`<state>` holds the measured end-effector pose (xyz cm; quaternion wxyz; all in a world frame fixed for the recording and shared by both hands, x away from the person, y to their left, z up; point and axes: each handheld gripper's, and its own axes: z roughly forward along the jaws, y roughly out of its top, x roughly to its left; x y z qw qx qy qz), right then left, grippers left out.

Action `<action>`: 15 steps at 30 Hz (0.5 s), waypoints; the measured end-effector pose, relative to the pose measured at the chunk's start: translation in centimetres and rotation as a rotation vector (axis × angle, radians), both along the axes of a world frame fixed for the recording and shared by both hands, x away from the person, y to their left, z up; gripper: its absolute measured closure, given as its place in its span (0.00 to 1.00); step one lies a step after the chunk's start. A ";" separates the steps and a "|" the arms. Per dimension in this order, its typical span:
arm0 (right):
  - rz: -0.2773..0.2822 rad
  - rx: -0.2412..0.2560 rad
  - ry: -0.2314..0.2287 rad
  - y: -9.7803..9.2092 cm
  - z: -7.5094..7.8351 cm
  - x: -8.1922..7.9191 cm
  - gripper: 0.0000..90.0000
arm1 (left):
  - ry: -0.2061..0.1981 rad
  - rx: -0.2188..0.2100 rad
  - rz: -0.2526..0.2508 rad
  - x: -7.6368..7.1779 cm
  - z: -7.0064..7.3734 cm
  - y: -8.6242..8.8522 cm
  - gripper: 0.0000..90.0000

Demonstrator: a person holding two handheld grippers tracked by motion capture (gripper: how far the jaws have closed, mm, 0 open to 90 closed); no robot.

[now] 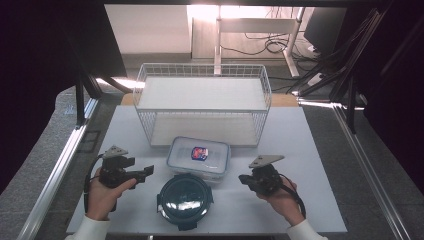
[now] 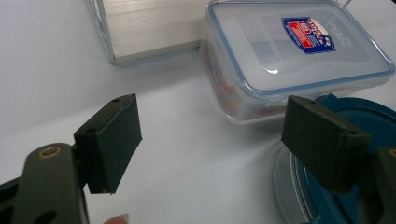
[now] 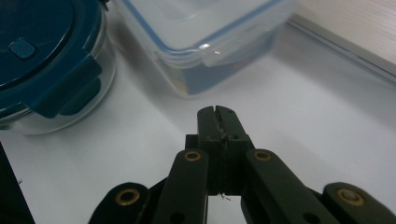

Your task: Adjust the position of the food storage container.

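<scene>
The left hand-held gripper (image 1: 142, 173) is hovering near the tabletop's (image 1: 310, 165) front left corner, its two jaws standing wide apart with nothing between them. In the left gripper view that same spread is framing bare white surface, one pad to each side. The right hand-held gripper (image 1: 243, 178) is sitting over by the front right, and its jaws are pressed fully together, empty, as the right gripper view is showing close up (image 3: 217, 112). Two hand-held grippers, then, one in each of the person's hands.

Between them, two containers are waiting. One round glass container with a dark blue lid (image 1: 184, 199) is resting at the middle of the front edge. One rectangular clear container (image 1: 199, 156), its lid carrying a red and blue label, is lying just behind it, the two looking close to touching. Orange and dark contents are showing through the rectangular one's wall in the left gripper view.

One white wire basket (image 1: 202, 105) is standing along the back edge, just behind the rectangular container.
</scene>
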<state>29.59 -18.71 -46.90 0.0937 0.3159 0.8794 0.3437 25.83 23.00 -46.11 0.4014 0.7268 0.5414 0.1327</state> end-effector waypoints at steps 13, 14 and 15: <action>0.112 -0.069 0.022 4.7 -1.8 0.2 0.99 | 0.010 0.005 0.001 0.1 -0.1 0.1 0.22; 0.112 -0.069 0.022 4.7 -1.8 0.2 0.99 | 0.010 0.005 0.001 0.1 -0.1 0.1 0.22; 0.125 -0.074 0.027 5.1 -2.0 0.2 0.99 | 0.010 0.005 0.003 0.1 -0.1 0.2 0.22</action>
